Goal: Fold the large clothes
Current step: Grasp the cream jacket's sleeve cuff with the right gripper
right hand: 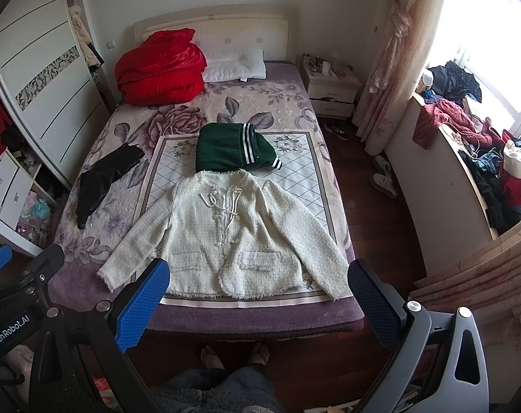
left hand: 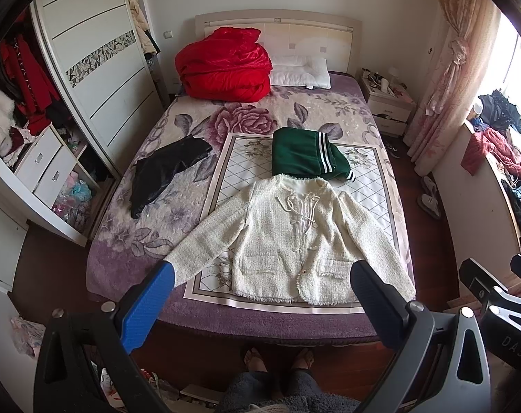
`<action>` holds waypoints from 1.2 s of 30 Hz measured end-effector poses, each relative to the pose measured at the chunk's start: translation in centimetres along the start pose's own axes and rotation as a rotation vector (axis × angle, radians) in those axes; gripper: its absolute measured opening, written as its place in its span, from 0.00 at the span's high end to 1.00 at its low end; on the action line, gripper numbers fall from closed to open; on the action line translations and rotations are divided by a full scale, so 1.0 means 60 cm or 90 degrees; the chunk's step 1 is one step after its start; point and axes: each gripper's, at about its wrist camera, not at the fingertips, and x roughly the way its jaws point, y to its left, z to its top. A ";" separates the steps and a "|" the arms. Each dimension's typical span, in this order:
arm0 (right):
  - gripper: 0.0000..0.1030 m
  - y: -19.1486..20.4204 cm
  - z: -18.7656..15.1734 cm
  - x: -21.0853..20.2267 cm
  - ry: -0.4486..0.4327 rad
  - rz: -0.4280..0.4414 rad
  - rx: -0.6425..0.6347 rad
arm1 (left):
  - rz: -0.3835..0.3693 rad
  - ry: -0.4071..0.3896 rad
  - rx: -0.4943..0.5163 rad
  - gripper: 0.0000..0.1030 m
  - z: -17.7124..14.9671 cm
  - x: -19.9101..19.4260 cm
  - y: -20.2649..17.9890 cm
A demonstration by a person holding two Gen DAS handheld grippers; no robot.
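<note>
A cream tweed jacket [left hand: 294, 237] lies flat, front up, sleeves spread, on a patterned mat [left hand: 239, 158] at the foot of the bed; it also shows in the right wrist view [right hand: 232, 237]. A folded green garment with white stripes [left hand: 305, 151] lies just behind its collar, also seen in the right wrist view [right hand: 232, 151]. A black garment [left hand: 167, 172] lies crumpled to the left. My left gripper [left hand: 263, 278] is open and empty, held above the bed's foot. My right gripper [right hand: 260, 275] is open and empty, beside it.
A red quilt [left hand: 226, 65] and a white pillow [left hand: 301, 72] are at the headboard. A wardrobe [left hand: 88, 69] stands left, a nightstand [right hand: 329, 86] right. Clothes pile on the window ledge [right hand: 473, 158]. Slippers [right hand: 384, 179] lie on the floor. My feet [right hand: 236, 354] are at the bed's foot.
</note>
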 end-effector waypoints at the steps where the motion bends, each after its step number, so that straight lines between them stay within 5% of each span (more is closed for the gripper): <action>1: 0.00 0.002 0.005 0.001 0.001 0.000 0.003 | 0.003 -0.004 0.001 0.00 -0.006 0.000 0.000; 7: 0.00 -0.032 -0.013 0.061 -0.004 0.019 0.051 | 0.057 -0.046 0.004 0.00 0.026 0.043 0.025; 11: 0.00 -0.089 -0.032 0.141 0.036 -0.017 0.111 | 0.096 -0.068 0.013 0.00 0.033 0.108 0.057; 17: 0.00 -0.198 -0.074 0.271 0.087 -0.099 0.189 | 0.089 -0.018 -0.018 0.00 0.024 0.245 0.087; 28: 0.00 -0.510 -0.226 0.650 0.240 -0.158 0.336 | 0.156 0.097 -0.067 0.00 -0.008 0.528 -0.009; 33: 0.00 -0.645 -0.333 0.852 0.326 -0.137 0.416 | 0.199 0.096 -0.123 0.00 -0.006 0.641 -0.025; 36: 0.00 -0.682 -0.401 0.958 0.363 -0.096 0.478 | 0.183 0.116 -0.129 0.00 -0.025 0.716 -0.053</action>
